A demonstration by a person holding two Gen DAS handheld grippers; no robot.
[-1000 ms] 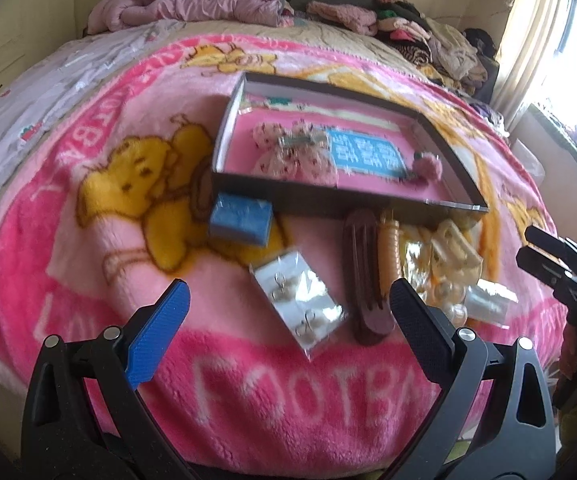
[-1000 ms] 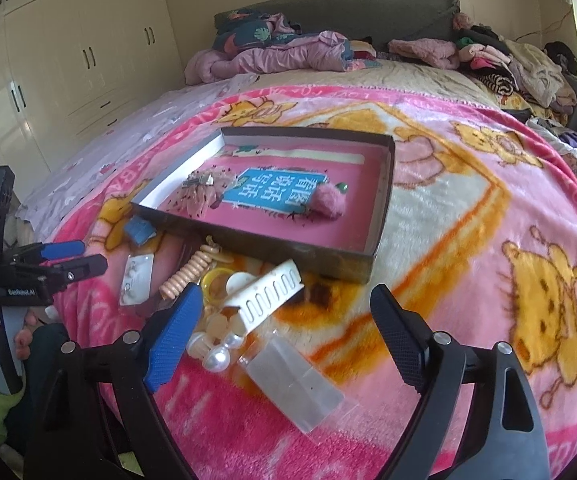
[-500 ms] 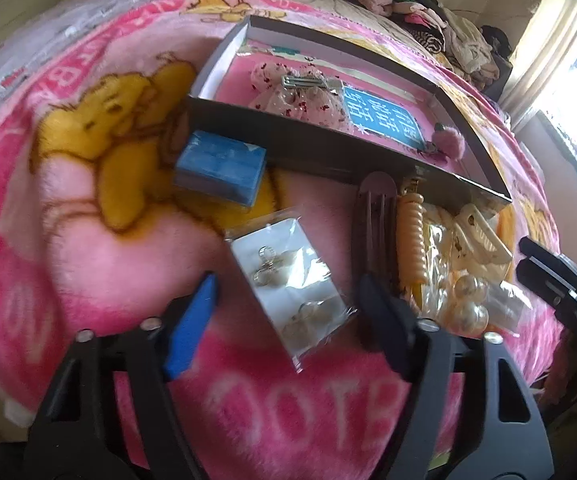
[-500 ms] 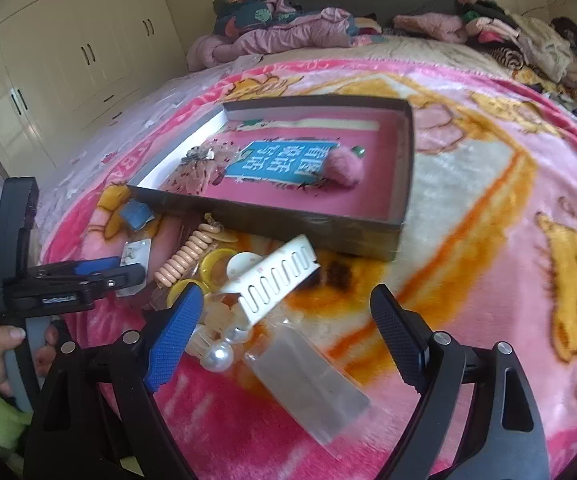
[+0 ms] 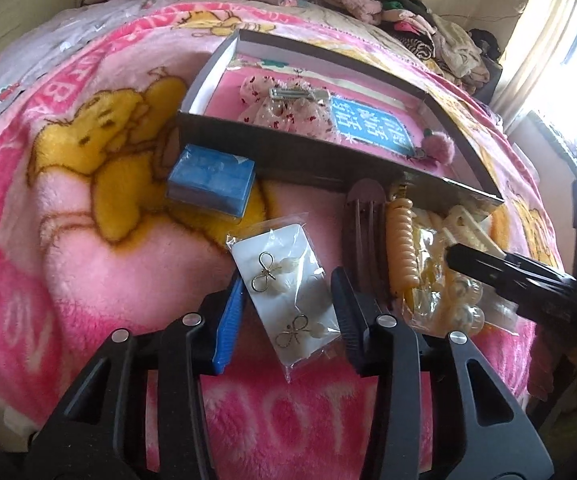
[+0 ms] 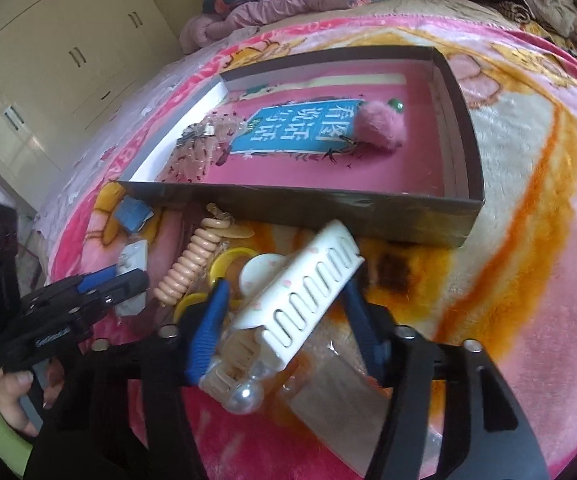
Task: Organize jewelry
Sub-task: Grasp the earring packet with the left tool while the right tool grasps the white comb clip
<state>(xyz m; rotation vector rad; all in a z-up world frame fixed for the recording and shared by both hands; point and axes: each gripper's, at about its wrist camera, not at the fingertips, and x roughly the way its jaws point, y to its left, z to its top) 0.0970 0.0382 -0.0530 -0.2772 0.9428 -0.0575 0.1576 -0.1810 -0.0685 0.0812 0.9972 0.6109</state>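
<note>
An earring packet (image 5: 288,292), a white card with two gold bow earrings in clear plastic, lies flat on the pink blanket. My left gripper (image 5: 287,276) straddles it, jaws closing, its pads at the packet's side edges. A white slotted hair clip (image 6: 300,288) lies tilted on a heap of hair accessories. My right gripper (image 6: 284,285) is closing around the clip; a sliver of gap shows at the blue finger (image 6: 212,320). Just behind stands the shallow dark box (image 5: 308,160), holding a lace bow clip (image 5: 284,108), a blue-labelled card (image 5: 372,126) and a pink pompom (image 5: 438,148).
In front of the box lie a small blue box (image 5: 212,184), a brown hair clip (image 5: 362,220) and an orange spiral tie (image 5: 400,248). Pearl beads (image 6: 244,394) and a clear case (image 6: 348,400) sit under my right gripper. Clothes are piled at the bed's far end.
Both grippers have come down closer to the blanket and their jaws have narrowed, the left around the earring packet, the right around the white hair clip.
</note>
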